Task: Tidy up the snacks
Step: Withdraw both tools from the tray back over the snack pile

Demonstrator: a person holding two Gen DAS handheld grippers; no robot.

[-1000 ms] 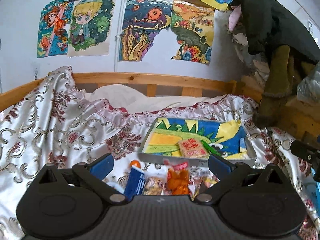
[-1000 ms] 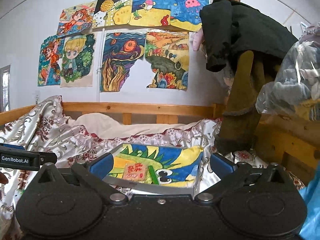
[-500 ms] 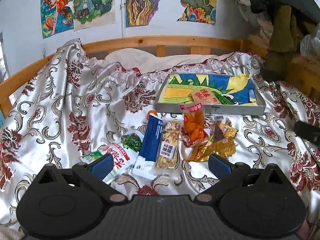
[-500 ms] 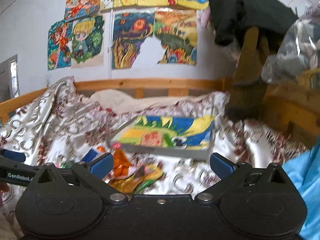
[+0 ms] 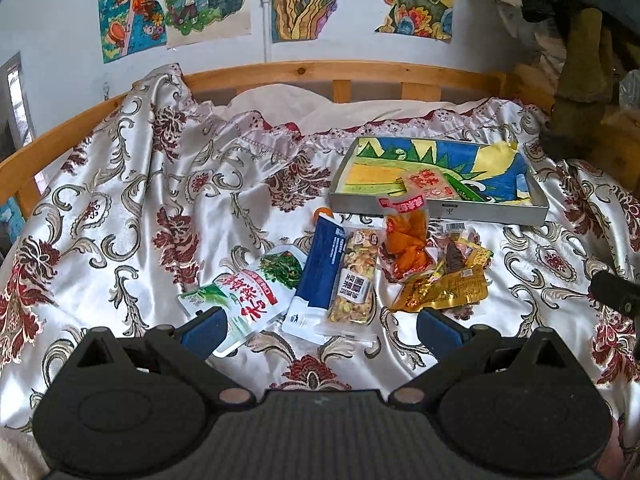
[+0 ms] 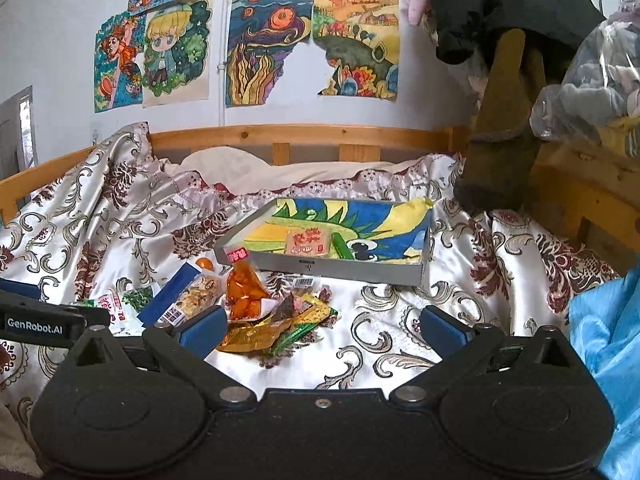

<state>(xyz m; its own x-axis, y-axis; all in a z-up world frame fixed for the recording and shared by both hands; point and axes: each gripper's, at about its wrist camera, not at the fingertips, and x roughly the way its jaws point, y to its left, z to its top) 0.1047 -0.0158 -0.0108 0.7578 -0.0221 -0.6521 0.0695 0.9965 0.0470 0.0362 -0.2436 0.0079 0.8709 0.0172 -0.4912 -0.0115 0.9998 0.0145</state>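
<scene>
Several snack packs lie on the patterned bedspread: a white-green-red pack [image 5: 240, 300], a blue pack [image 5: 326, 268], a nut bar [image 5: 356, 276], an orange pack [image 5: 408, 240] and a gold pack [image 5: 444, 290]. Behind them stands a grey tray [image 5: 440, 212] with a colourful lining; a pink snack pack [image 5: 426, 185] lies in it. My left gripper [image 5: 320, 326] is open and empty just in front of the packs. My right gripper [image 6: 320, 326] is open and empty, with the gold pack [image 6: 256, 334] and the orange pack [image 6: 244, 296] at its left finger. The tray also shows in the right wrist view [image 6: 320, 266].
A wooden bed rail [image 5: 340, 74] runs behind the bedspread, with drawings on the wall above. Dark clothes [image 6: 500, 8] hang at the right over a wooden frame. A blue cloth [image 6: 608, 340] lies at the right edge. The left gripper's body [image 6: 40, 324] shows at the left.
Both grippers have tilted down and pulled back from the tray, so the snack packs on the bedspread now show in full. Both stay open and empty.
</scene>
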